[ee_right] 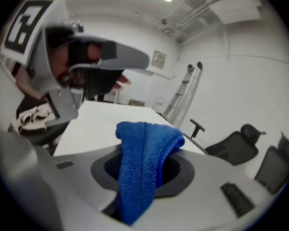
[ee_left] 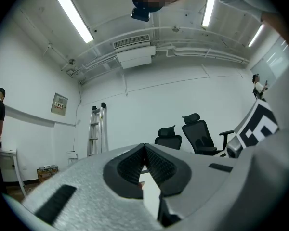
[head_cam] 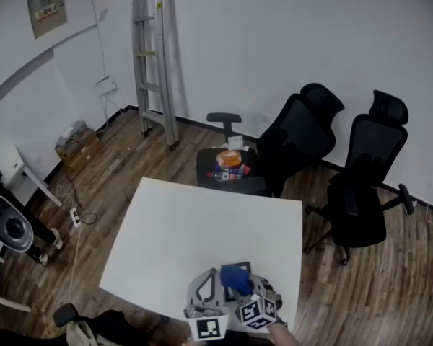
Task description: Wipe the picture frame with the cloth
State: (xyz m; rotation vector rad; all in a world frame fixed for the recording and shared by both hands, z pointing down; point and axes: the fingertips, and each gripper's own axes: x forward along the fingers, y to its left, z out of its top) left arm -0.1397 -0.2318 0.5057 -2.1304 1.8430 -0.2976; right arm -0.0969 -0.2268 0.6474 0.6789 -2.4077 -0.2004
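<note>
My two grippers are close together over the near edge of the white table (head_cam: 202,222). The right gripper (head_cam: 250,294) is shut on a folded blue cloth (head_cam: 235,278). In the right gripper view the cloth (ee_right: 139,177) bulges up from between the dark pads of the gripper (ee_right: 147,150). The left gripper (head_cam: 204,293) is just left of it. Its ribbed pads (ee_left: 159,166) are closed on a thin white slab (ee_left: 151,196), which looks like the edge of the picture frame. Most of the frame is hidden.
A black chair (head_cam: 231,168) holding orange and coloured items stands at the table's far edge. Two more office chairs (head_cam: 299,135) (head_cam: 368,186) are at the right. A ladder (head_cam: 153,56) leans on the far wall. A person (head_cam: 7,222) is at the left.
</note>
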